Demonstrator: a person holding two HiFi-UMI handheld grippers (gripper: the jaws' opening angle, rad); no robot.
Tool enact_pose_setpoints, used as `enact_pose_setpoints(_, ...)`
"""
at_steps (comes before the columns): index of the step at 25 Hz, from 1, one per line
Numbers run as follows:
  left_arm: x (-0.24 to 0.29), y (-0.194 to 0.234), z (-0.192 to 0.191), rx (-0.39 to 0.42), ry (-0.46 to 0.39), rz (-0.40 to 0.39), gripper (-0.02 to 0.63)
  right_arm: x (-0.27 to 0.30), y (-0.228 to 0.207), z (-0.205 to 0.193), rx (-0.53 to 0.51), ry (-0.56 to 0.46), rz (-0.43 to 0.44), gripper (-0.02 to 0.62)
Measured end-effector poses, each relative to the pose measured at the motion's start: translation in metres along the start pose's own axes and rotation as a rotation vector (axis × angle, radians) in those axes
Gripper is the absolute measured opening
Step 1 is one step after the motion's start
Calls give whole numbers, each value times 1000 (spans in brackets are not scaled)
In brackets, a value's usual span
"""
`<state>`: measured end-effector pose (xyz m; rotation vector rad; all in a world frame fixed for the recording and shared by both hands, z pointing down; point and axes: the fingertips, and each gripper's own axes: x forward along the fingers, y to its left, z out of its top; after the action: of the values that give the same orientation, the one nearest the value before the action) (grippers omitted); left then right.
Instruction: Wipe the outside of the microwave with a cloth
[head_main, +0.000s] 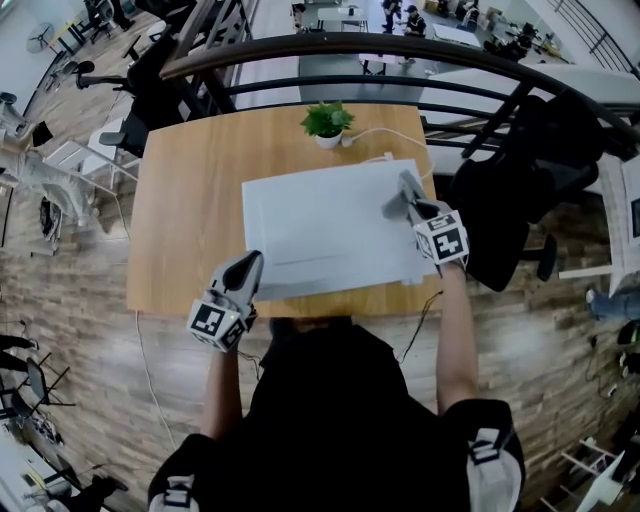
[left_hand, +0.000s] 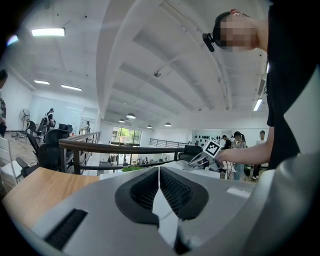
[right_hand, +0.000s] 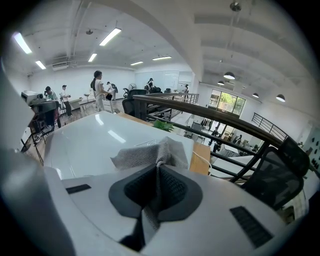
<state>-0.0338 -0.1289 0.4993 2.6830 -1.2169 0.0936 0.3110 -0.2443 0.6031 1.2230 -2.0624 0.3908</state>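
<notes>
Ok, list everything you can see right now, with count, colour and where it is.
microwave: one, white, middle of the table
table: one, wooden, under the microwave
potted plant: one, green in a white pot, table's far edge
cable: one, white, beside the plant
cloth: one, grey, over the microwave's top, right side
railing: one, dark, beyond the table
office chair: nearest one, black, right of the table
left gripper: grey, fingers shut, empty, at the table's near edge
right gripper: grey, fingers shut on the cloth
</notes>
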Motion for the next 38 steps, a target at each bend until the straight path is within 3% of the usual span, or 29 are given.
enact_pose_setpoints(8, 2, -7, 2, 0, -14, 20, 9, 5, -18, 7, -16, -4, -33, 12)
enact_pose_setpoints(23, -38, 14, -15, -22, 23, 148, 9, 34, -31, 40, -1, -18, -47, 11)
enact_pose_setpoints(30, -43, 21, -15, -20, 22, 141, 9, 40, -26, 46, 42, -33, -34, 12)
enact_pose_setpoints(38, -49, 31, -13, -21, 29, 129, 9, 52, 7, 66, -1, -47, -15, 12)
